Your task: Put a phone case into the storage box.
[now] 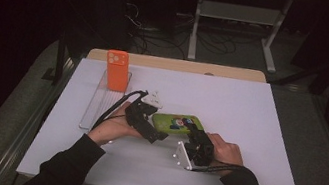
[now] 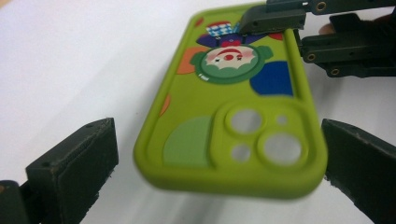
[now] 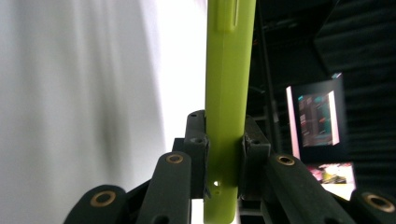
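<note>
Green phone case (image 2: 233, 116) clamped by right gripper (image 1: 195, 132) at one end only. Left gripper (image 2: 219, 163) spread wide around camera end, untouched. Slip or droop risked if squeeze mistimed.

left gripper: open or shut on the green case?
Open. In the left gripper view its jaws stand apart either side of the green phone case, a gap showing at each side. The right gripper clamps the case's edge.

A white table (image 1: 249, 117) stands in a dark room, with cables (image 1: 161, 36) on the floor behind.
</note>
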A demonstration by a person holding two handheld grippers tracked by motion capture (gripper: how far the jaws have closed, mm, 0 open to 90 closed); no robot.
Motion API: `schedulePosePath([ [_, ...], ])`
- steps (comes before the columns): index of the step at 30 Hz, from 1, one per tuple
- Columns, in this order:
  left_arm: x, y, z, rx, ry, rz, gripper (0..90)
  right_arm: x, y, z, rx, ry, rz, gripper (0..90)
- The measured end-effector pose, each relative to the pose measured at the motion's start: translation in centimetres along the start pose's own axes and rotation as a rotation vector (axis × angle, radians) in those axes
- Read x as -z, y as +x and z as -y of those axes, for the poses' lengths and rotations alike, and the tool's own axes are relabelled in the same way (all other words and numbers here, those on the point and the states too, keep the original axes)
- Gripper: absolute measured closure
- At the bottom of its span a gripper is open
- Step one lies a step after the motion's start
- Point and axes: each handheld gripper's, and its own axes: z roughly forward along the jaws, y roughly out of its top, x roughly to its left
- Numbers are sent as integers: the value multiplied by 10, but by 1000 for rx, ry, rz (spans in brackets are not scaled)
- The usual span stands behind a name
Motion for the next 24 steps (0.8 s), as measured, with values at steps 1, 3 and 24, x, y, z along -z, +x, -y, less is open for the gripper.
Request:
schedulePosePath([
  [1,1,1,0,1,-4,-2,0,1,-3,1,-22,12,-36,758],
  [3,2,3,1,2,-15,-10,0,0,-6,3,-113,14,-65,758],
  [24,7,15,4,104,-97,-55,0,-12,-37,28,-876,-17,-414,757],
])
